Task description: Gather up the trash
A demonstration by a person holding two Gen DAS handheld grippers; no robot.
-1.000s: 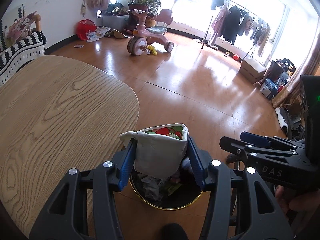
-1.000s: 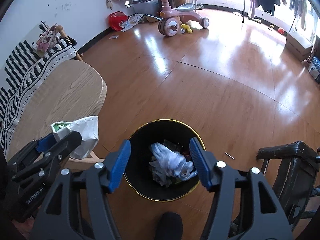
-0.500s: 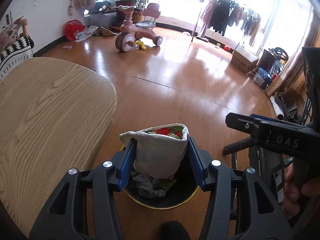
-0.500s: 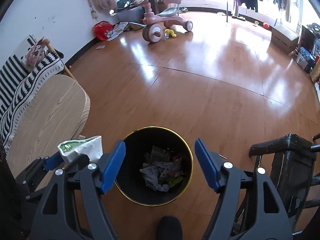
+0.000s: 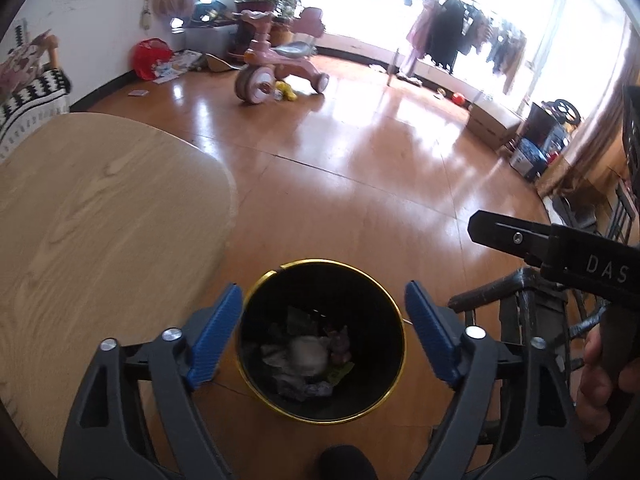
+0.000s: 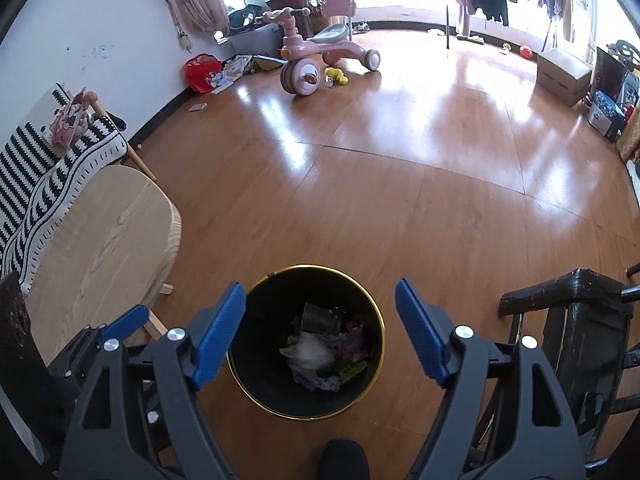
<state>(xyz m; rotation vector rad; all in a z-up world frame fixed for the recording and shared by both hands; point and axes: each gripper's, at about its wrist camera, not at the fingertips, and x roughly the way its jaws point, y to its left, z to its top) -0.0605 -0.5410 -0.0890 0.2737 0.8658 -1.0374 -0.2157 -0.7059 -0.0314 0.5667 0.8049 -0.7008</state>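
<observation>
Black trash bin [image 5: 320, 344] sits below both spread, empty grippers: left gripper [image 5: 324, 336], right gripper [image 6: 320, 332].

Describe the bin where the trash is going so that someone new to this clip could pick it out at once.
Start from the pale wooden table; just past its rounded end, on the brown floor, stands the bin, with a dark chair on its other side. It is round and black with a thin gold rim, and crumpled rubbish lies inside.

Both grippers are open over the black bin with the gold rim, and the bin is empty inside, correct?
Not quite: the bin is not empty. The right wrist view shows crumpled trash lying at its bottom. The rest holds: the left gripper and right gripper both hang open above the black, gold-rimmed bin.
</observation>
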